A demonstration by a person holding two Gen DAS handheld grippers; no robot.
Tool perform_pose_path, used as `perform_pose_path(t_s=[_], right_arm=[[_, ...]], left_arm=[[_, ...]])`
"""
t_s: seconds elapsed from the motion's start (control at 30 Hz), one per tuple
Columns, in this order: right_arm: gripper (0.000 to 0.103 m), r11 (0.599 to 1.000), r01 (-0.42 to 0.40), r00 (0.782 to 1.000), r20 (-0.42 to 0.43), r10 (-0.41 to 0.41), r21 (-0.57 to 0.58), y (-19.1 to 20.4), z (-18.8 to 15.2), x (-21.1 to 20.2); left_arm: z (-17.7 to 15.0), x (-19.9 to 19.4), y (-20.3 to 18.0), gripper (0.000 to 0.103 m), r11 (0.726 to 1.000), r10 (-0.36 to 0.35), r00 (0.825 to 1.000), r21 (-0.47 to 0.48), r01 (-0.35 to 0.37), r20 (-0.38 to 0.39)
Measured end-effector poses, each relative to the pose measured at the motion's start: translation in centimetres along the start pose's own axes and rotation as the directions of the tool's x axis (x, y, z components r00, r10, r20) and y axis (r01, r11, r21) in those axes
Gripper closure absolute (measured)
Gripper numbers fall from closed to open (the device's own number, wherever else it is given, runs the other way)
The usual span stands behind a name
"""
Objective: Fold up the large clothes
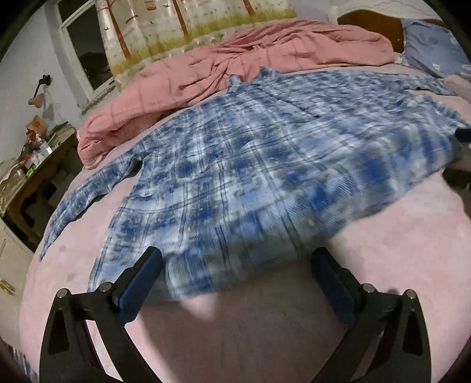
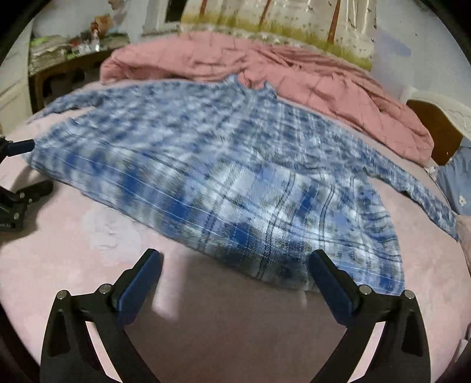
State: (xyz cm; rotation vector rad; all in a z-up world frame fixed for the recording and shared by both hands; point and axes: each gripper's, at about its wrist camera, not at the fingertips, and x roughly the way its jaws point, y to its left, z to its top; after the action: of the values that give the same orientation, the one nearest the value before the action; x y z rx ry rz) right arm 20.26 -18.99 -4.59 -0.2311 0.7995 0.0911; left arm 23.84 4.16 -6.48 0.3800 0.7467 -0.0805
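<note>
A large blue and white plaid shirt (image 1: 250, 165) lies spread flat on the pink bed sheet (image 1: 250, 333), collar toward the far side, sleeves out to both sides. My left gripper (image 1: 235, 265) is open and empty, its jaws wide apart just over the shirt's near hem. In the right wrist view the same shirt (image 2: 223, 176) fills the middle. My right gripper (image 2: 235, 265) is open and empty at the hem's right corner. The left gripper's fingers (image 2: 20, 147) show at the left edge of the right wrist view, by the shirt's other hem corner.
A crumpled pink quilt (image 1: 235, 64) lies behind the shirt. A blue pillow (image 1: 435, 47) and a wooden headboard (image 1: 371, 26) are at the right. A cluttered wooden desk (image 1: 35, 165) stands left of the bed, under a window (image 1: 85, 50).
</note>
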Motion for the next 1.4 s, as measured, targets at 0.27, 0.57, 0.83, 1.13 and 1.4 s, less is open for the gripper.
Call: perform_pose_path(t_s=[0.27,0.57,0.83,1.13,1.4], right_arm=[[0.06,0.981,0.126,0.992,-0.02,-0.125,0.146,-3.4,1.0,1.6],[0.099,0.969,0.209,0.971,0.091,-0.222,0.133,-4.5,-0.5,-1.6],[0.099,0.968,0.095,0.987,0.105,-0.122,0.233,-7.7,1.5,-1.8],[0.099,0.986,-0.019,0.998,0.069,0.007,0.166,-10.4,6.5,1.0],[0.099,0.965,-0.082,0.997,0.028,0.078,0.248,-13.3,13.5,8.3]], left_arm=[[0.5,1.7,3.2,0.026,0.986,0.141,0.99,-0.091,-0.143,-0.026],[-1.4,-1.1,4.3,0.099,0.962,0.265,0.964,-0.083,-0.262,0.03],[0.6,0.0,6.6,0.06,0.977,0.183,0.983,-0.11,-0.183,-0.003],[7.0,4.4,10.4,0.099,0.992,0.005,0.995,-0.123,-0.017,-0.1],[11.7,13.1,12.4,0.094,0.975,-0.068,0.978,-0.223,0.024,-0.196]])
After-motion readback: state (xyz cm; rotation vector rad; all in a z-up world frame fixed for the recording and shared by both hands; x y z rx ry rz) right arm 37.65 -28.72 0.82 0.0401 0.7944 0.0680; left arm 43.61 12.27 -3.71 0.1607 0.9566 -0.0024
